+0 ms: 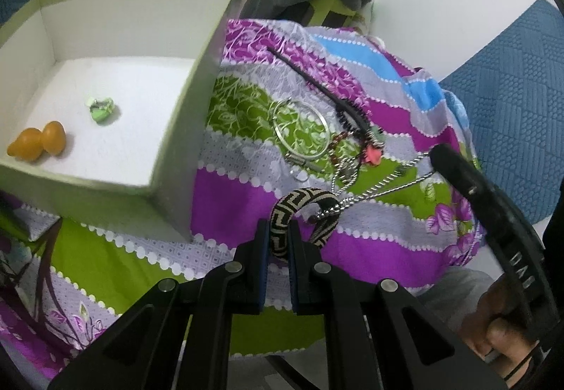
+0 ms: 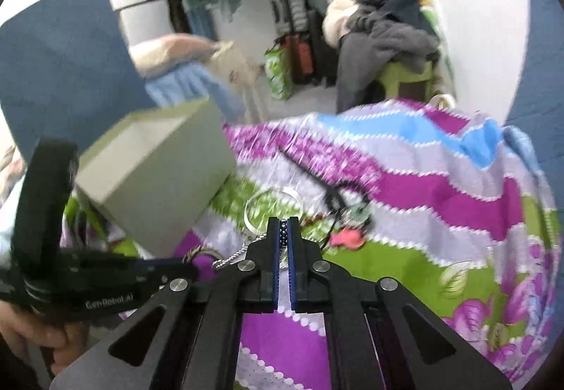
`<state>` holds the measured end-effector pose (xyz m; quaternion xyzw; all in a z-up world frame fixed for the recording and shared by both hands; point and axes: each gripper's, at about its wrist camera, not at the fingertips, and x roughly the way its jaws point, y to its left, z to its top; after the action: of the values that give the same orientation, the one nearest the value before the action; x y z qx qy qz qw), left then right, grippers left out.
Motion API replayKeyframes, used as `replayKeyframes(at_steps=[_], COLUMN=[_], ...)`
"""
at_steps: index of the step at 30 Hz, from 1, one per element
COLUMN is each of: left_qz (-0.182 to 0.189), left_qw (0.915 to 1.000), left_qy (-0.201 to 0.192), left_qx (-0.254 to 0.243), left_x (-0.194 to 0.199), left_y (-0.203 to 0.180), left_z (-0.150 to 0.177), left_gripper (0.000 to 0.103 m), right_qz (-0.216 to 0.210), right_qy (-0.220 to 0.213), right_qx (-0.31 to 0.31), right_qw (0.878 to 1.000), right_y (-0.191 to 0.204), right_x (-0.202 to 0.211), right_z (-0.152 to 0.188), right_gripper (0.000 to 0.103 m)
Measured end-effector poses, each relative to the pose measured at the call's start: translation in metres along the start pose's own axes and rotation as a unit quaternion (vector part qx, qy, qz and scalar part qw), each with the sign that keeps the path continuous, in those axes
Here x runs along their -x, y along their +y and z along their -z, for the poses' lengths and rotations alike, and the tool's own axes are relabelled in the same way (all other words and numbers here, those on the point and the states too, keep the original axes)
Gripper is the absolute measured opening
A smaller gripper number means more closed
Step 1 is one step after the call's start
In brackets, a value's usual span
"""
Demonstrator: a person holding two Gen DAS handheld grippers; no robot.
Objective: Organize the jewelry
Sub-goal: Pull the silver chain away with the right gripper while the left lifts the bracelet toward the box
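My left gripper (image 1: 278, 231) is shut on a black-and-cream woven bracelet (image 1: 303, 203), which a twisted silver chain (image 1: 380, 185) links to my right gripper (image 1: 440, 154). In the right wrist view my right gripper (image 2: 282, 224) is shut on a dark beaded strand of that chain (image 2: 282, 235). A pile of jewelry lies on the patterned cloth: a silver hoop bangle (image 1: 303, 129), a black cord (image 1: 317, 80), and a pink charm (image 1: 373, 157). The open grey-green box (image 1: 187, 97) at left holds two amber pieces (image 1: 38, 143) and a small green piece (image 1: 100, 108).
The floral purple, green and blue cloth (image 1: 352, 249) covers a small rounded surface that drops off at right. A blue padded panel (image 1: 511, 115) stands at right. Clothes lie heaped on a green stool (image 2: 398, 37) behind. The left gripper body (image 2: 70, 270) is at lower left.
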<state>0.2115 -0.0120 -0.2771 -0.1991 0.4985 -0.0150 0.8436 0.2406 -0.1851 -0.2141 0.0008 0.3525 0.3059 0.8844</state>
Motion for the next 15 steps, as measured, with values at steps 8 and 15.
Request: replayKeyframes(at_steps=[8, 15], left_qz=[-0.005, -0.009], left_qw=[0.9996, 0.9997], left_qy=[-0.010, -0.001], left_qx=[-0.027, -0.022], left_x=[0.023, 0.031], left_y=[-0.010, -0.001], left_z=[0.000, 0.004], left_gripper=[0.008, 0.008], right_qz=[0.023, 0.037], right_qy=[-0.050, -0.073], right_qx=[-0.049, -0.071], right_qw=[0.997, 0.994], right_y=[-0.007, -0.008], right_x=[0.046, 0.079], right_z=[-0.015, -0.027], right_gripper=[0.002, 0.002])
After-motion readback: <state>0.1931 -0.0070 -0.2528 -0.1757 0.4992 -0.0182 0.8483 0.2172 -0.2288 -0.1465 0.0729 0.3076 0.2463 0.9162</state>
